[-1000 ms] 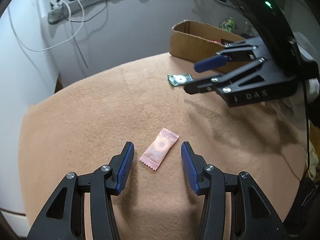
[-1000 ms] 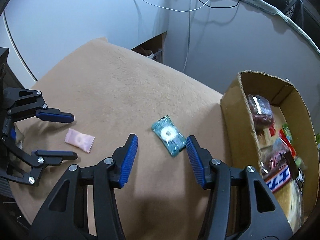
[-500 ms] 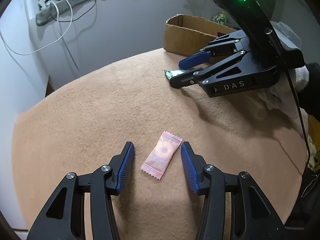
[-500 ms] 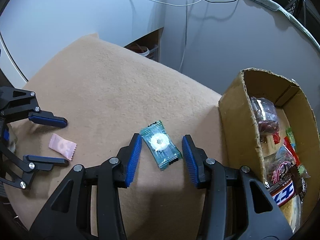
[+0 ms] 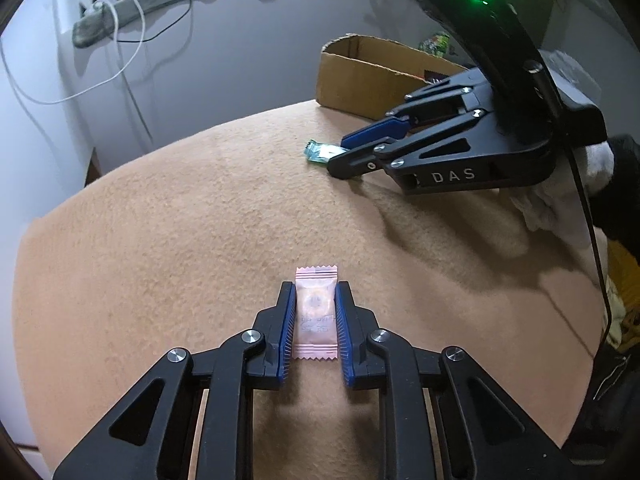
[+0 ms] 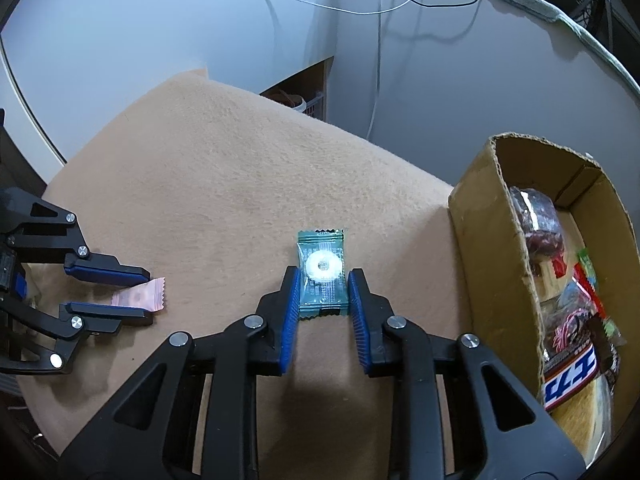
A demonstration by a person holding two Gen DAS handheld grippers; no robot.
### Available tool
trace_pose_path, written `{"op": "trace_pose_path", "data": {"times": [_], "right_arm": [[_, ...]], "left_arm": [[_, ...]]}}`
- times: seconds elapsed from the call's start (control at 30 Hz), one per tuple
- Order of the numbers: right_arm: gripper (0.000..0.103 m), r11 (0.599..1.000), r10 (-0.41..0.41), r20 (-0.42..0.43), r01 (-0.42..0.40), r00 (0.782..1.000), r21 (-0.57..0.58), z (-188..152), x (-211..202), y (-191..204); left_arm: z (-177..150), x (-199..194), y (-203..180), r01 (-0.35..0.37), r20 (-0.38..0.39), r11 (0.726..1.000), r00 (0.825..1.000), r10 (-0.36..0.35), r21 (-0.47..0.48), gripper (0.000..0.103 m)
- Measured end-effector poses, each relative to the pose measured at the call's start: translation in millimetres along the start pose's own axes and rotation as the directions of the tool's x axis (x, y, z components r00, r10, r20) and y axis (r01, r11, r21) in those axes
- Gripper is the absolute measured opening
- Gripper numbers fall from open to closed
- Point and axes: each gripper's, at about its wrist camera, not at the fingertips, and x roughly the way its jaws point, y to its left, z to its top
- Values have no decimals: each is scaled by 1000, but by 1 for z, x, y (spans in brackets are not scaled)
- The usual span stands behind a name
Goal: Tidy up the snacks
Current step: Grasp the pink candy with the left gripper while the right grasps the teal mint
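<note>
A pink wrapped candy (image 5: 316,312) lies on the tan cloth table (image 5: 200,220). My left gripper (image 5: 315,286) has its jaws closing on it, and the blue pads press the wrapper's two long sides. A green wrapped candy (image 6: 322,276) with a white ring inside lies near the cardboard box (image 6: 492,240). My right gripper (image 6: 324,273) is closing on that one too, pads against both its sides. Each wrist view shows the other gripper as well: the left gripper (image 6: 146,295) on the pink candy (image 6: 138,298), the right gripper (image 5: 339,156) on the green candy (image 5: 320,151).
The open cardboard box (image 5: 360,80) at the table's far right edge holds several packaged snacks (image 6: 568,376). A white-gloved hand (image 5: 560,200) holds the right gripper. A grey wall with a hanging white cable (image 6: 376,60) runs behind the table.
Both grippers went from wide apart to shut on their candies. The pink candy and the green one, slanted before, now lie straight between the pads.
</note>
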Motion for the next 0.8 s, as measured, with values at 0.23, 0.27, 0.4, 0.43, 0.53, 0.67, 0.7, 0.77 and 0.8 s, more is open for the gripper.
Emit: {"op": "trace_pose_path", "data": {"times": [0.23,0.27,0.4,0.43,0.53,0.67,0.7,0.77,0.8], "right_arm": [[25,1000,0,44,-1,999,28,-7,-19,2],[25,999,1,55,-3,999,33,-7,-25,2],[25,999,7,91,-12,996,53,-12,-47,-2],[25,998,7,100,-13,995,57,-13,-53,-3],[25,998,-4,129,-4,992,64,-14,-70,-6],[25,997,-15,165,2,986,77,-20,-93,-12],[25,997,-18,173,4,985,81,-21,-98,-12],[25,996,-27,190,11,981,87,-25,-109,-15],[25,996,-35,199,17,979,92,-26,-115,-18]], "left_arm": [[-3,-13,1,-17,31,998,999,19,-57,18],[-2,-16,1,-18,40,998,999,20,-66,18],[3,-31,-1,-24,84,996,996,32,-88,18],[5,-34,-3,-26,95,996,995,35,-91,18],[13,-42,-8,-27,124,995,992,39,-97,18],[22,-52,-17,-31,160,995,986,46,-91,18],[25,-54,-20,-31,172,995,984,46,-90,18],[31,-58,-26,-23,193,996,980,40,-90,18],[33,-59,-28,-22,199,996,979,40,-90,18]]}}
